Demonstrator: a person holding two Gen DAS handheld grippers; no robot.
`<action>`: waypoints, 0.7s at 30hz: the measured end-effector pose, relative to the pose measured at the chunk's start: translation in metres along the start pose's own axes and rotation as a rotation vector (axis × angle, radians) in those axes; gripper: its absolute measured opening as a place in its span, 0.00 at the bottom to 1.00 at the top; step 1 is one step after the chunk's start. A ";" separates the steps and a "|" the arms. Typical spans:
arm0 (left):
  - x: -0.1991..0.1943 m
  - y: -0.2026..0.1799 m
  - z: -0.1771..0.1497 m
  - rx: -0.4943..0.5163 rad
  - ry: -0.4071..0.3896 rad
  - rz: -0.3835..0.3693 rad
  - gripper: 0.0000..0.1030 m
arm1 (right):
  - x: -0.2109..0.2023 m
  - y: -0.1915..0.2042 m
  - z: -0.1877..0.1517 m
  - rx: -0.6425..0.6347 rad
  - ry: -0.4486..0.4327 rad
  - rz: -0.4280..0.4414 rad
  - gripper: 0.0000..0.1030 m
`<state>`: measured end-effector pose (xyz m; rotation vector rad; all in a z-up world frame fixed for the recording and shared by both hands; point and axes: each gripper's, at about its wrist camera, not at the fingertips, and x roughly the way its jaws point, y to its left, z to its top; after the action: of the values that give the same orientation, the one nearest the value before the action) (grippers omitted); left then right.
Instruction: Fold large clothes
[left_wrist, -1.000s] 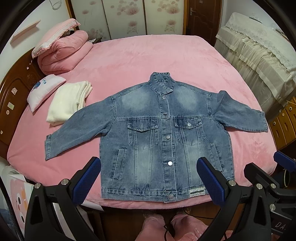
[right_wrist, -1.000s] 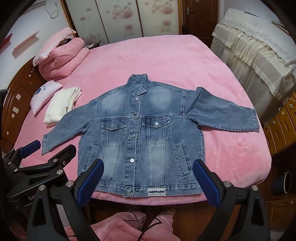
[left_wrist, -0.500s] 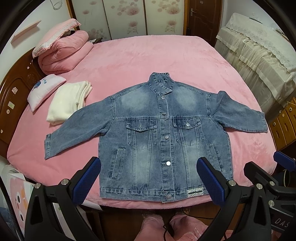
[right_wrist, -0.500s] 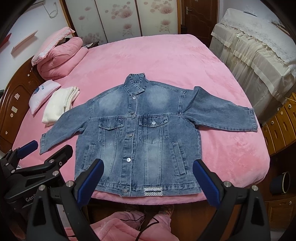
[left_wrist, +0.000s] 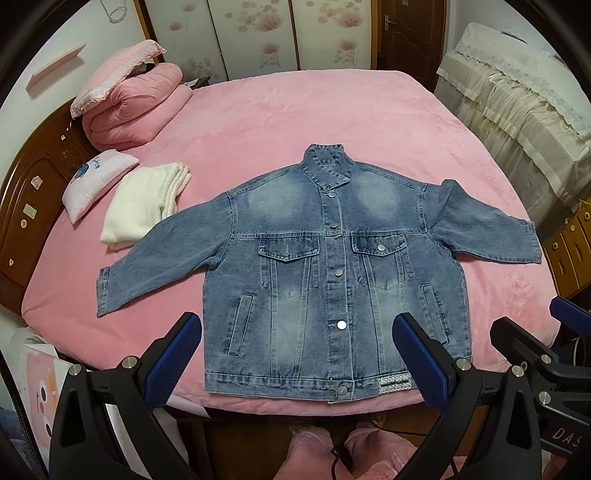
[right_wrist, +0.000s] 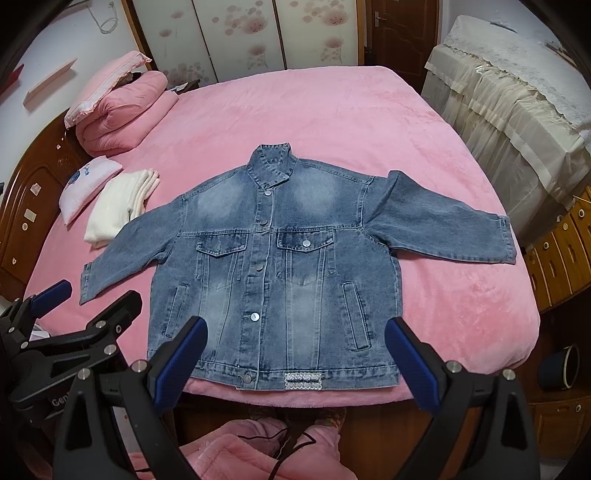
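- Left wrist view: denim jacket (left_wrist: 332, 266) lies flat, front up, buttoned, centre of frame on the pink bed (left_wrist: 295, 122), hem at the near bed edge. Left gripper (left_wrist: 295, 354) spread wide, empty, hovering over the hem, not touching. Right gripper (left_wrist: 546, 354) shows only in part at lower right.
- Step judged: pre-fold, nothing folded yet. Next move likely calls for a grasp on a sleeve cuff or side seam, folding inward.
- Right wrist view: same jacket (right_wrist: 280, 266) centre frame, right sleeve reaching toward the right bed edge. Right gripper (right_wrist: 295, 354) released wide, empty, above the hem. Left gripper (right_wrist: 74, 314) at lower left, jaws apart.
- Only this view shows a dark round bin (right_wrist: 561, 365) at right; the left view alone shows a pink printed box (left_wrist: 37, 391) at lower left.
- Both: folded white cloth (left_wrist: 147, 203) upper left, just beside the left sleeve.
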<state>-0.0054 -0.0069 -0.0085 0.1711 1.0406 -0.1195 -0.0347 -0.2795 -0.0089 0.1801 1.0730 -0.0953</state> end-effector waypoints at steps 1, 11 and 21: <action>0.000 0.000 0.000 0.001 0.002 0.001 0.99 | 0.001 -0.001 0.000 0.000 0.001 0.000 0.94; 0.003 -0.005 0.002 0.010 0.018 0.003 0.99 | 0.004 -0.002 0.000 -0.001 0.010 -0.005 0.94; 0.003 -0.008 0.003 0.006 0.021 -0.007 0.99 | 0.005 -0.008 0.000 0.006 0.019 -0.001 0.94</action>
<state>-0.0024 -0.0155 -0.0104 0.1743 1.0619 -0.1276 -0.0339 -0.2871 -0.0146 0.1859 1.0918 -0.0981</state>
